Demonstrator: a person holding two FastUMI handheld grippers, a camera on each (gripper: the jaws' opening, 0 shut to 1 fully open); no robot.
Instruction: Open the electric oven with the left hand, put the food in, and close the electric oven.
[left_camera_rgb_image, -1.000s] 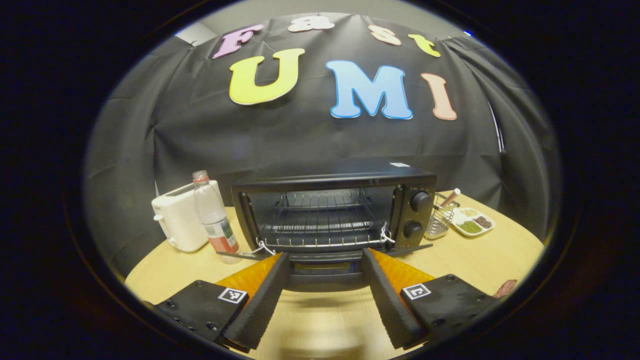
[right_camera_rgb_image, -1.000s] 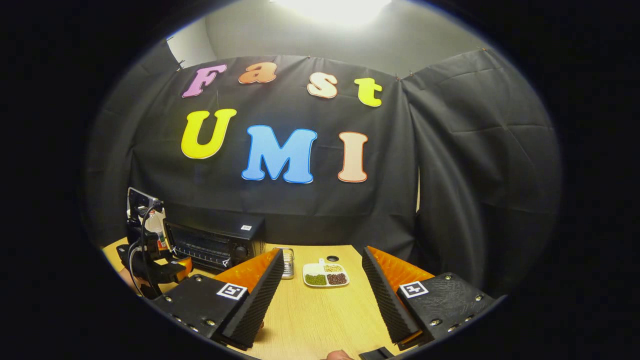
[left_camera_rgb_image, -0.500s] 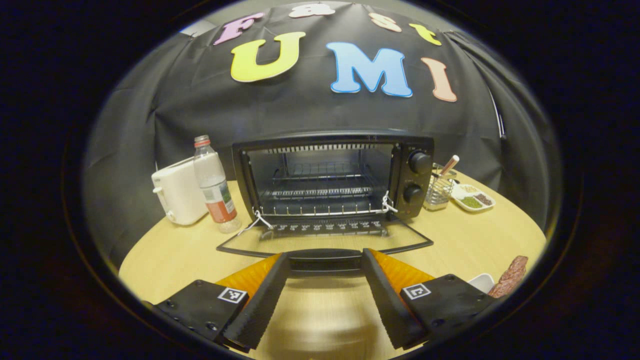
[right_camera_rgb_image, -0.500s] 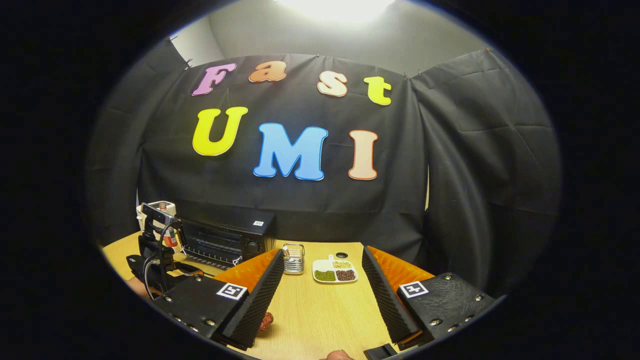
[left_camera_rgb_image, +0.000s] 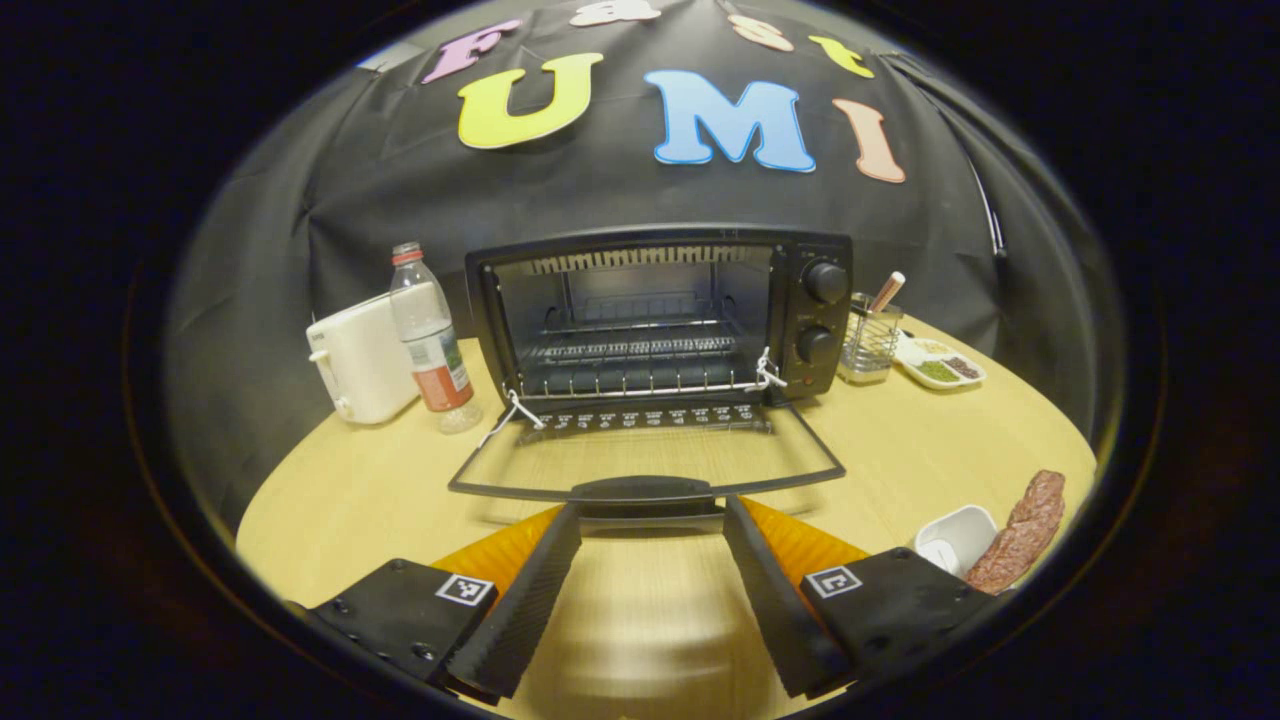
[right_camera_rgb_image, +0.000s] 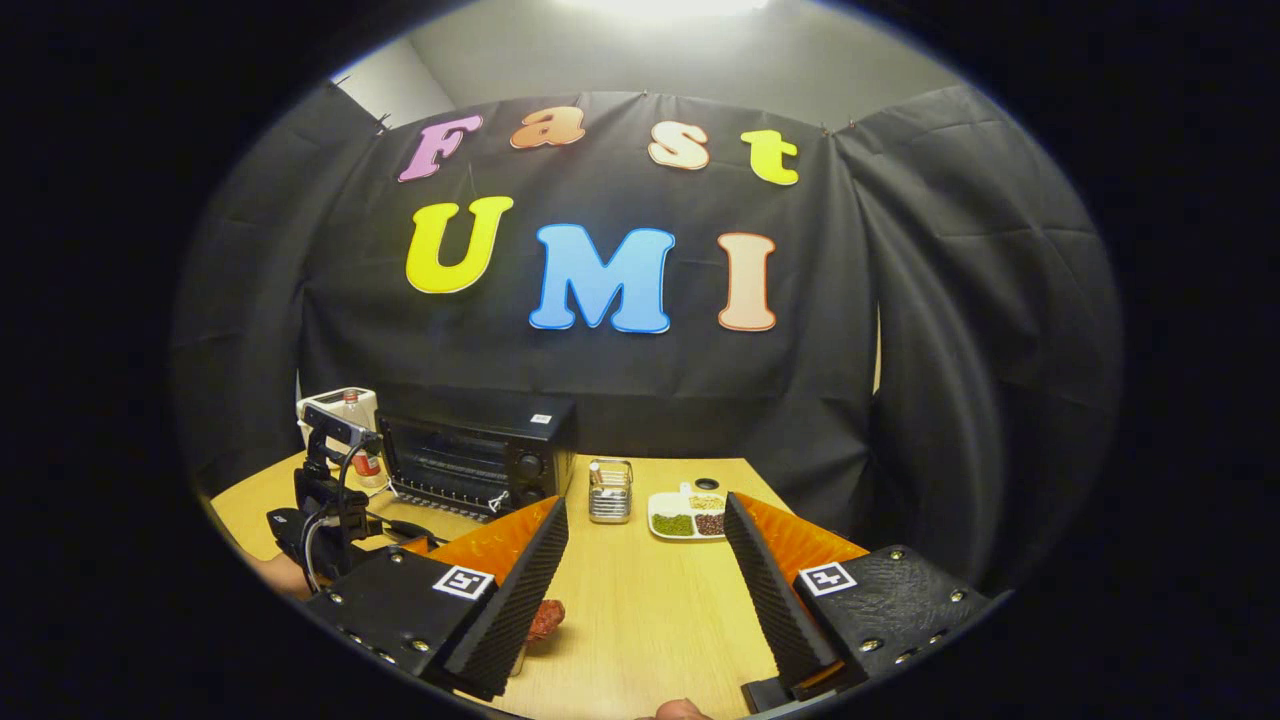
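The left gripper (left_camera_rgb_image: 645, 525), fingers spread, faces the oven door (left_camera_rgb_image: 645, 465) lying flat at 12 o'clock; the right gripper (right_camera_rgb_image: 645, 545) hangs released.

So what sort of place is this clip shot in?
Probably a staged kitchen tabletop in a recording booth: a toaster oven with its door down, a white toaster and a sectioned dish on a wooden table.

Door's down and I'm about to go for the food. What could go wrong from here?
The oven door lies flat, with its handle at the tips of the open left gripper; lifting carelessly might catch it and swing the door back up. The meat leans on a small white dish near the table edge, so a poor grasp with the right gripper may tip both.
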